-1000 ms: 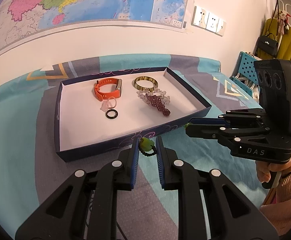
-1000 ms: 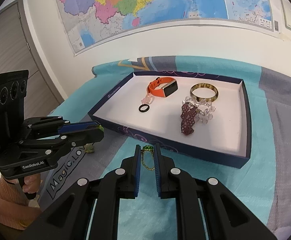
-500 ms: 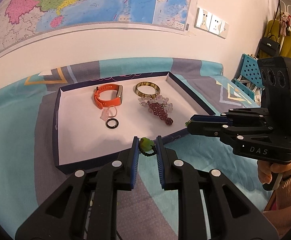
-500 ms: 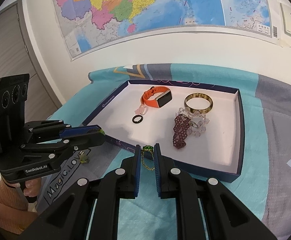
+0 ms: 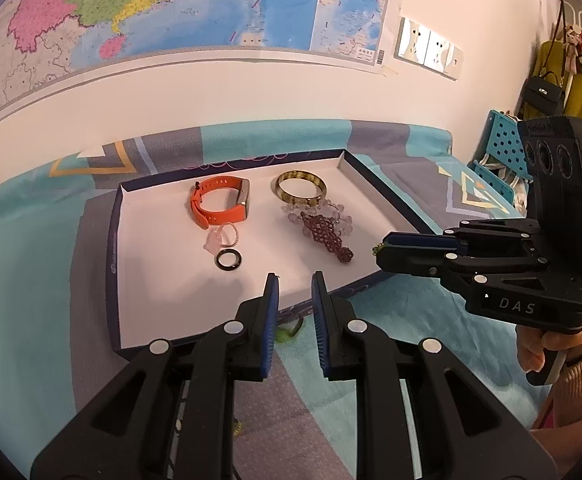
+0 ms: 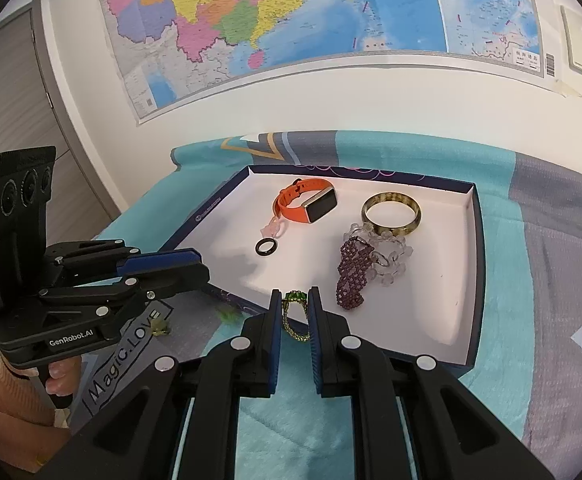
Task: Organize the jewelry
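Observation:
A dark blue tray (image 5: 113, 240) with a white floor holds an orange watch (image 5: 221, 204), an amber bangle (image 5: 301, 187), a clear bead bracelet with a maroon beaded piece (image 5: 325, 232), a small pink charm ring (image 5: 222, 238) and a black ring (image 5: 229, 260). My left gripper (image 5: 294, 280) is over the tray's front edge with nothing between its tips. A blurred green piece (image 5: 289, 330) shows below it on the cloth. My right gripper (image 6: 294, 295) is shut on a green and gold chain (image 6: 294, 314) at the tray's front wall (image 6: 411, 350).
The tray sits on a teal and grey cloth (image 5: 31, 280) against a white wall with a map. Small green pieces (image 6: 227, 314) lie on the cloth in front of the tray. A blue crate (image 5: 499, 148) and hanging bags stand at the right.
The green bead piece has left my left gripper's fingers and now shows blurred below them. Both grippers have moved forward toward the tray. The right one still holds the chain.

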Demonstrator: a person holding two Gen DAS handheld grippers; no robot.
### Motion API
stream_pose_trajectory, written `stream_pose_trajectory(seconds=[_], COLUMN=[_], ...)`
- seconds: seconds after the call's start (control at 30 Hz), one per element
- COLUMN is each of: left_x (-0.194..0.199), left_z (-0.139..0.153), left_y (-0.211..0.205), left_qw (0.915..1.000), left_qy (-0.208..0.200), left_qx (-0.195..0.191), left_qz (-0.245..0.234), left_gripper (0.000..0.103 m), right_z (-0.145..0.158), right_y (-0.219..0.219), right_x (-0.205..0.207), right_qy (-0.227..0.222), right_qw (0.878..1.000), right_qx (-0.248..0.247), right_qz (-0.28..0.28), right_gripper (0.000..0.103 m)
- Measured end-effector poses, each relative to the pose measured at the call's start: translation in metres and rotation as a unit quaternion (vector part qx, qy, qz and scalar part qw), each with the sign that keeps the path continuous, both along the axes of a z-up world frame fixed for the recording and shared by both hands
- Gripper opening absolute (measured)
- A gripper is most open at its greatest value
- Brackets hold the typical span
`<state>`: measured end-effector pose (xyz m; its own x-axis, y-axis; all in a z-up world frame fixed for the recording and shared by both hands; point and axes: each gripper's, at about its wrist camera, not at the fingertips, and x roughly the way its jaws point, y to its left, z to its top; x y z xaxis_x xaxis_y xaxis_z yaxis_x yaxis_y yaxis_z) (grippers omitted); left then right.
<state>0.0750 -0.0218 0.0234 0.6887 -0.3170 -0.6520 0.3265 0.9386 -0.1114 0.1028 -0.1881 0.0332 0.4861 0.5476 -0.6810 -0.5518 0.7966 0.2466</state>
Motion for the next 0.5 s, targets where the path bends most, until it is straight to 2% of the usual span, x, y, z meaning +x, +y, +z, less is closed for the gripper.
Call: stream_pose_trajectory(seconds=[0.5], left_x=[0.0066], left_z=[-0.0006], left_y=[0.0046], left_qw=[1.0000], left_qy=[0.002], left_qx=[-0.003], left_qz=[0.003], left_gripper=[0.018], right_z=[-0.0021], right_y=[-0.0066], right_x=[0.0029], right_qy=[0.004], right_qw=[1.000], right_qx=[0.006], right_qz=[-0.005], right_gripper=[0.011])
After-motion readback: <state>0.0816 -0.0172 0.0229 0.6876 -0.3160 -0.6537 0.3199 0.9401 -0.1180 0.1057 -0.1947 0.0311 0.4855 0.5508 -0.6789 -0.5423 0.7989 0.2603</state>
